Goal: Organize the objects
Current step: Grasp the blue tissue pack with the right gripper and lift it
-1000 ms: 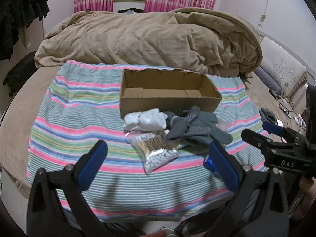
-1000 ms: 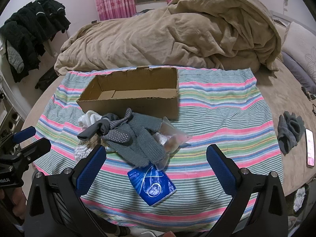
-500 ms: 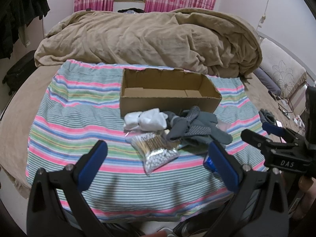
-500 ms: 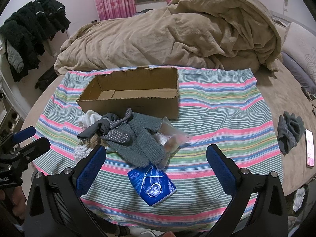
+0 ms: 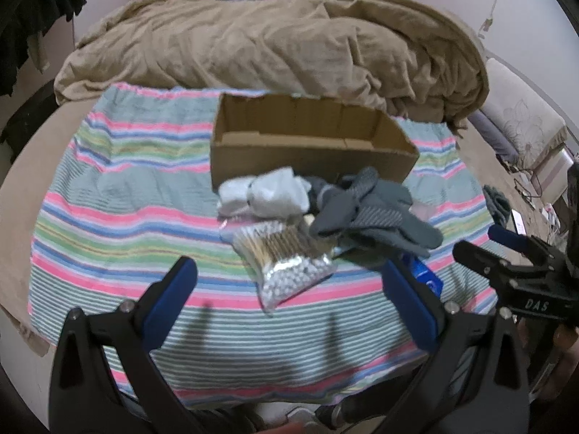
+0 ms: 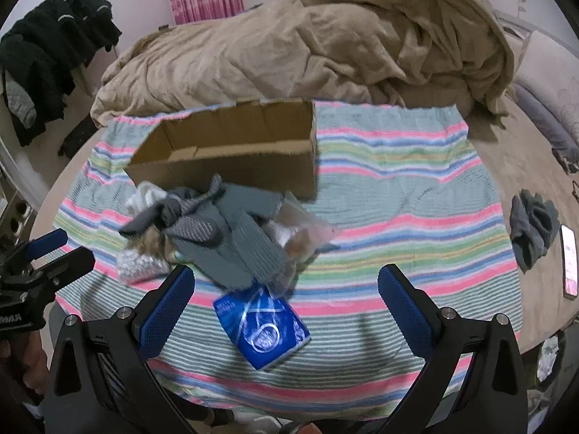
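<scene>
An open, empty cardboard box (image 5: 311,152) (image 6: 231,159) stands on a striped cloth (image 5: 119,209). In front of it lies a pile: white socks (image 5: 264,195), grey gloves (image 5: 372,213) (image 6: 231,238), a clear bag of cotton swabs (image 5: 286,256), a clear plastic bag (image 6: 300,231) and a blue packet (image 6: 264,329). My left gripper (image 5: 289,285) is open, empty, just short of the swab bag. My right gripper (image 6: 286,289) is open, empty, around the blue packet's near side. Each gripper shows in the other's view: the right one (image 5: 506,253), the left one (image 6: 54,249).
A rumpled tan duvet (image 5: 275,47) fills the bed behind the box. Another grey glove (image 6: 532,224) and a phone (image 6: 570,260) lie right of the cloth. Dark clothes (image 6: 47,58) hang at the left. The cloth's front edge is right below the grippers.
Both grippers have moved forward and a little down toward the pile; the views are now blurred by motion. The objects have not moved.
</scene>
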`<state>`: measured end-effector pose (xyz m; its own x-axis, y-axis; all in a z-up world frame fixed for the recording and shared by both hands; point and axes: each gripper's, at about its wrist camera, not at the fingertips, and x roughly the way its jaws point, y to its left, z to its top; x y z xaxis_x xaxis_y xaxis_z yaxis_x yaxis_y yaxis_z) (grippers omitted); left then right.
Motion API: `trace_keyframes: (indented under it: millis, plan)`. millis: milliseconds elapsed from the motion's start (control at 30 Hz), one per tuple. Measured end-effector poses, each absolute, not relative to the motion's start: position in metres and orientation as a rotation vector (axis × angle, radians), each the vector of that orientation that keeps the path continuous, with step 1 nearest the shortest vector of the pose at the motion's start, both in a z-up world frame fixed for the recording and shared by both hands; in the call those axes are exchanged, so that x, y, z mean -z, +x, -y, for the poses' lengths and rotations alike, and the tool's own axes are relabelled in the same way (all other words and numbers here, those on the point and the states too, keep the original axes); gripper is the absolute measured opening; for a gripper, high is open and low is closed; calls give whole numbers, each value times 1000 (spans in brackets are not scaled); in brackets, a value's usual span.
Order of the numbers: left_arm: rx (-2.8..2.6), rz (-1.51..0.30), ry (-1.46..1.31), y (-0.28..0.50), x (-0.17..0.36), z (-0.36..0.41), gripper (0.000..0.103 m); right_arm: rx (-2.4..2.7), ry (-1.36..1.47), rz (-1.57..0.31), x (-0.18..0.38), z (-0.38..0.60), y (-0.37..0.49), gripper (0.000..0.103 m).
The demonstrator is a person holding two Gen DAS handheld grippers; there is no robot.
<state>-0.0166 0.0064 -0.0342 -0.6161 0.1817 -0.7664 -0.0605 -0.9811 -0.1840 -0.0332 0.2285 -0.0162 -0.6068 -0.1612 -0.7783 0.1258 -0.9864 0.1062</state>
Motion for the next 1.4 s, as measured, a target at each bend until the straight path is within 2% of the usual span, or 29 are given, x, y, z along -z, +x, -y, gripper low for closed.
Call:
trace_keyframes:
  millis: [467, 700, 767, 833, 900, 933, 1000, 1067, 1100, 1200, 1400]
  plan:
    - [-2624, 172, -1404, -34, 80, -19, 103, 2528, 1469, 69, 73, -223, -35, 103]
    - [-2619, 139, -1421, -55, 90, -26, 103, 2515, 1478, 36, 83, -218, -34, 102]
    - [-2618, 141, -1431, -60, 95, -25, 103, 2500, 1493, 47, 87, -219, -37, 96]
    - [-2619, 155, -1436, -63, 97, -22, 102, 2463, 1501, 43, 90, -216, -39, 84]
    - [-2610, 195, -1420, -62, 98, -18, 101, 2458, 1496, 29, 91, -215, -38, 82]
    - [-2602, 210, -1411, -62, 98, -17, 101, 2456, 1487, 30, 90, -215, -38, 77]
    - [-2581, 234, -1402, -61, 101, -14, 88, 2449, 1478, 41, 90, -216, -38, 69]
    - [-2542, 269, -1396, -62, 105, -13, 80, 2449, 1469, 45, 89, -217, -39, 66]
    - [-2539, 266, -1391, -62, 106, -13, 73, 2447, 1463, 42, 88, -218, -38, 62]
    - [-2524, 224, -1384, -59, 108, -20, 60, 2439, 1451, 35, 85, -219, -36, 55]
    - [-2511, 211, -1352, -50, 100, -21, 53, 2438, 1396, 36, 69, -221, -31, 37]
